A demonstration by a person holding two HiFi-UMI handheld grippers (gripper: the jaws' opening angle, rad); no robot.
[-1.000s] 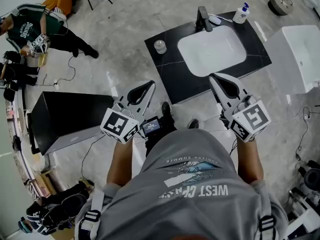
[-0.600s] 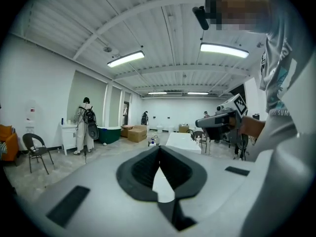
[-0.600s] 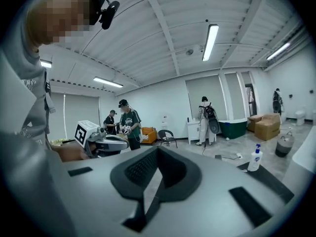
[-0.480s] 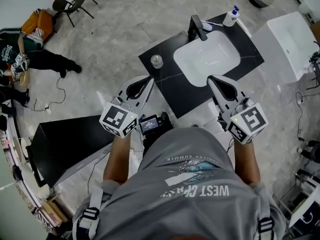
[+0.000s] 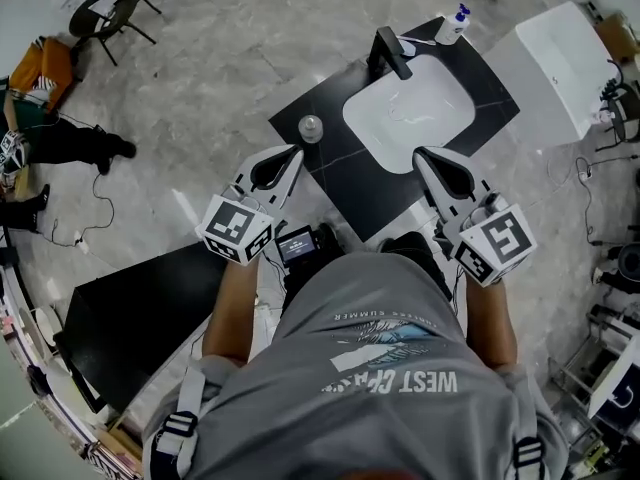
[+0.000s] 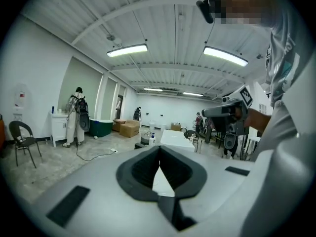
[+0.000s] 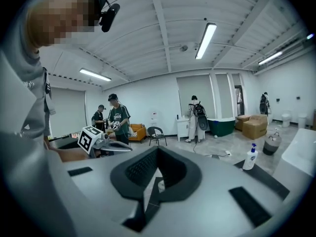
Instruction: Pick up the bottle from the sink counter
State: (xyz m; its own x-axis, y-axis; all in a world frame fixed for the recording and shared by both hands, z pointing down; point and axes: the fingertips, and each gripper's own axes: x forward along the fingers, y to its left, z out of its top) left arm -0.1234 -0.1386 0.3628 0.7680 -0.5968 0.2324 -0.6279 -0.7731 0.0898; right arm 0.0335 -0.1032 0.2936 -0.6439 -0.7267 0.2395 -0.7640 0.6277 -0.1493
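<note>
Fingers (image 6: 140,168) of the left gripper (image 5: 297,152) are clenched on nothing, and the right gripper's (image 5: 419,154) are too, both at the black counter's (image 5: 345,193) near side. Past the basin (image 5: 410,113), the head view places the bottle (image 5: 453,25) at the far corner. The right gripper view shows it upright.

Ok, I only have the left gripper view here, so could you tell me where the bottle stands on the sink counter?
Observer: The white pump bottle stands at the black counter's far corner, beyond the basin and right of the faucet.
Operator: Thank you. Is the right gripper carrying anything?
Observer: No, the right gripper is shut and empty.
Operator: Is anything else on the counter?
Observer: A small clear round container sits at its left corner, just ahead of the left gripper.
</note>
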